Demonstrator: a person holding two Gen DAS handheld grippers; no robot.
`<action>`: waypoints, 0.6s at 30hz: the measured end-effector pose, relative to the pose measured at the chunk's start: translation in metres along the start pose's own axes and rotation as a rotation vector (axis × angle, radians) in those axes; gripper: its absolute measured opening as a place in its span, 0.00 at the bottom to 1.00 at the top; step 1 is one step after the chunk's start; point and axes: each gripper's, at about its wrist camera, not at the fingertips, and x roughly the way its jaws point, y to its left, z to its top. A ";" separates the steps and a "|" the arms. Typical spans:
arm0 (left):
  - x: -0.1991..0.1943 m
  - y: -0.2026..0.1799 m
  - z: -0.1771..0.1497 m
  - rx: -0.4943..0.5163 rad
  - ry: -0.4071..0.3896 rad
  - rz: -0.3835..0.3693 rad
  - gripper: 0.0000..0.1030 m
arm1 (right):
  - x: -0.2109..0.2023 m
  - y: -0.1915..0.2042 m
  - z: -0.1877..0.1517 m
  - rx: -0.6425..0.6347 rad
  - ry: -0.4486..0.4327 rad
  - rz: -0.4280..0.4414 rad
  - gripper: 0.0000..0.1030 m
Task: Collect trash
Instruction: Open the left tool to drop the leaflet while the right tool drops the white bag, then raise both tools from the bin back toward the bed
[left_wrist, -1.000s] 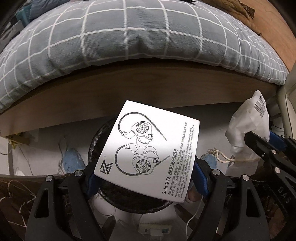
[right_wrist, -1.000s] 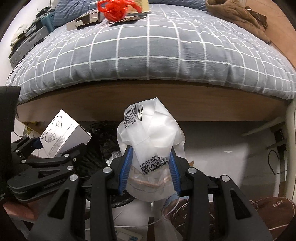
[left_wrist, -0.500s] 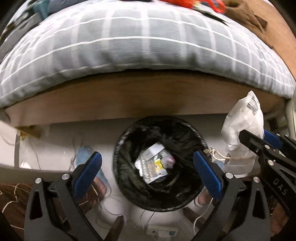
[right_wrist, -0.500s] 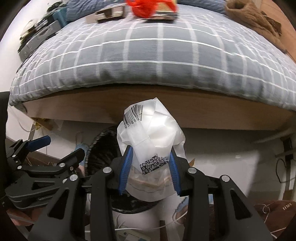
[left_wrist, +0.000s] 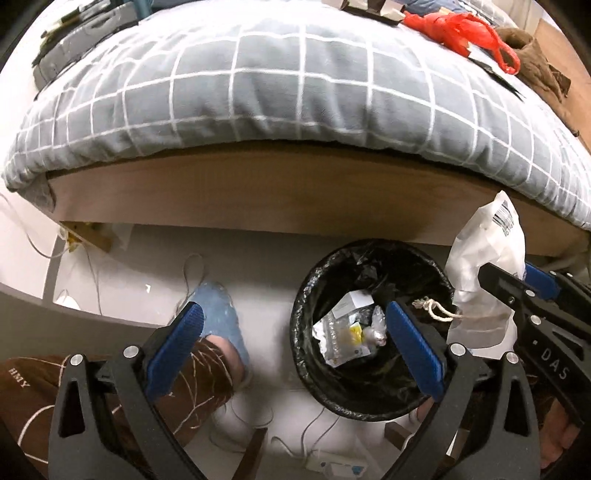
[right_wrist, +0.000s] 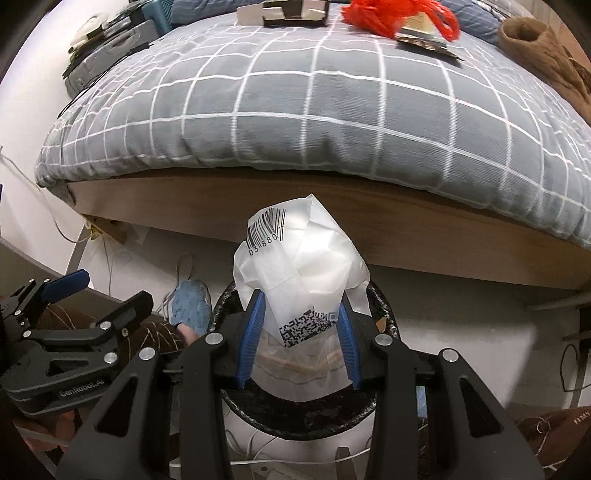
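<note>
A black-lined trash bin (left_wrist: 306, 317) stands on the floor below the bed edge, with a white box and wrappers (left_wrist: 349, 332) lying inside. My left gripper (left_wrist: 295, 332) is open wide and empty, hanging to the left of the bin with its right finger over the rim. My right gripper (right_wrist: 299, 325) is shut on a crumpled white plastic bag (right_wrist: 303, 266) with barcode labels, held right above the bin (right_wrist: 382, 317). That bag (left_wrist: 487, 258) shows at the bin's right rim in the left wrist view.
A bed with a grey checked duvet (left_wrist: 295, 81) overhangs a wooden frame (left_wrist: 258, 195) behind the bin. On the bed lie a red plastic bag (right_wrist: 399, 16), cardboard pieces (right_wrist: 288, 11) and brown cloth (right_wrist: 539, 48). A person's blue slipper (left_wrist: 218, 317) and brown trouser leg (left_wrist: 192, 380) are left of the bin; cables trail across the floor.
My left gripper opened and let the white earphone box fall into the bin, then shifted left. My right gripper carried the white bag left until it hangs over the bin.
</note>
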 end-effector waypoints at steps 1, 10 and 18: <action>0.001 0.001 0.000 -0.005 0.005 0.003 0.94 | 0.001 0.001 0.000 -0.003 -0.002 -0.003 0.38; -0.012 0.005 0.009 -0.011 -0.015 0.007 0.94 | -0.005 0.007 -0.002 0.000 -0.025 -0.049 0.65; -0.034 -0.007 0.019 0.031 -0.077 -0.029 0.94 | -0.037 -0.012 0.003 0.043 -0.101 -0.104 0.85</action>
